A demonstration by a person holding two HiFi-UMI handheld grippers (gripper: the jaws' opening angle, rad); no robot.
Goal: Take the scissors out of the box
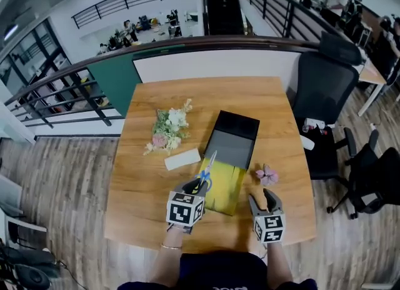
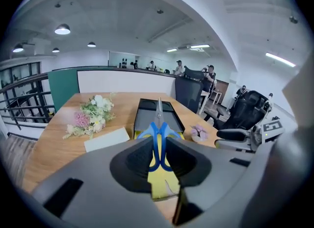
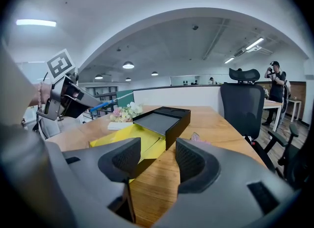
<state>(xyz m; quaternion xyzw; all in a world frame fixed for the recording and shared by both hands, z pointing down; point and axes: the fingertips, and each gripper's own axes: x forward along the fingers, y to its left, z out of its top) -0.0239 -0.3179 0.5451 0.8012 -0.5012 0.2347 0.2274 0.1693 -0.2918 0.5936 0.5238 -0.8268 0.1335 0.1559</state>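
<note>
Blue-handled steel scissors (image 2: 159,111) sit in the left gripper (image 2: 158,142), its jaws drawn close and clamped on the plastic handle loops, with the blades shut and pointing away from the person. The scissors hang in the air over the near end of the shallow black rectangular box (image 1: 240,120), above its unfolded yellow paper lining (image 1: 228,189) and clear of the tray rather than lying in it. They look light, stiff and hard. The smooth loops could twist or slide between the pads, and the pointed tips call for care. Across both loops, as they are held here, seems the soundest place to grip, though the long blades can act as a lever if the squeeze sits off-centre. In the head view the left gripper reaches forward from the person's forearm at the near edge of the light wooden table (image 1: 156,182), tilted somewhat downward, its marker cube facing the camera. The right gripper (image 1: 262,202) sits low to the right of the box, pointing towards the table's far side, jaws well apart with nothing between them, near a small pink flower (image 1: 267,174). A bouquet of white and pink flowers (image 1: 167,129) and a white rectangular card (image 1: 182,159) lie left of the box.
</note>
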